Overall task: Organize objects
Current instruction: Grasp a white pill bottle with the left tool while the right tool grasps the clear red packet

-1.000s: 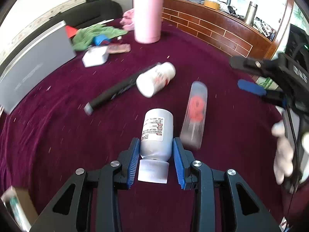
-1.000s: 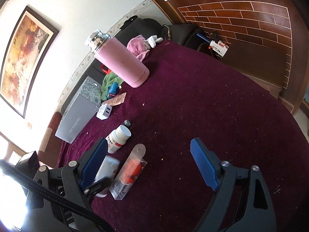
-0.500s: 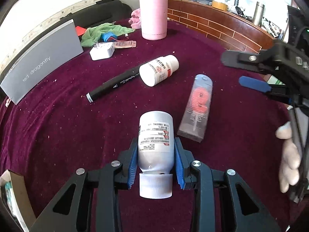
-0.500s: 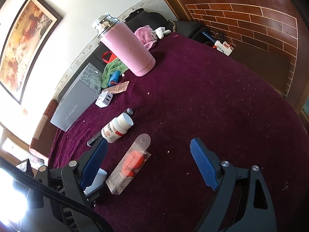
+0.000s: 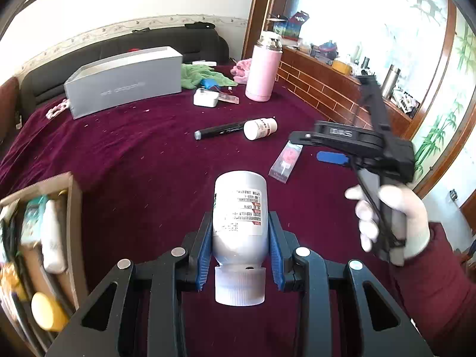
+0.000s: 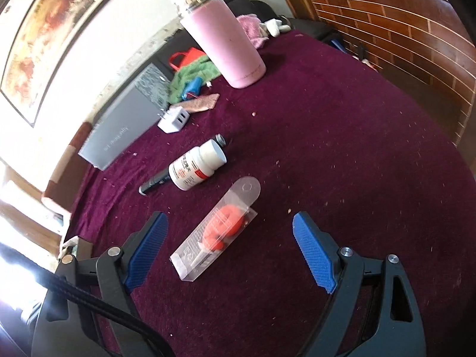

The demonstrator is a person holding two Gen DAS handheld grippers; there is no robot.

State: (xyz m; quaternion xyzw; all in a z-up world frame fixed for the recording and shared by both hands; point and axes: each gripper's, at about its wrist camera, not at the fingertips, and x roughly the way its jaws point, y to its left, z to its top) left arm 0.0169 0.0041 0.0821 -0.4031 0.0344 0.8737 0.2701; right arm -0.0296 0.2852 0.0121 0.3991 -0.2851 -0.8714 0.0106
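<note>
My left gripper is shut on a white pill bottle, cap toward the camera, held above the maroon tablecloth. A cardboard box holding several items sits at the lower left. My right gripper stands open over a clear blister pack with an orange object, which lies on the cloth between the blue pads without touching them. That right gripper also shows in the left wrist view, held by a gloved hand. A second white pill bottle and a black marker lie beyond.
A pink flask stands at the back. A grey box, a white charger, a green cloth and a pink cloth crowd the far side. A wooden brick-pattern ledge borders the right.
My left gripper has lifted and swung left with the pill bottle, bringing the cardboard box into view. My right gripper has moved closer over the blister pack, still open.
</note>
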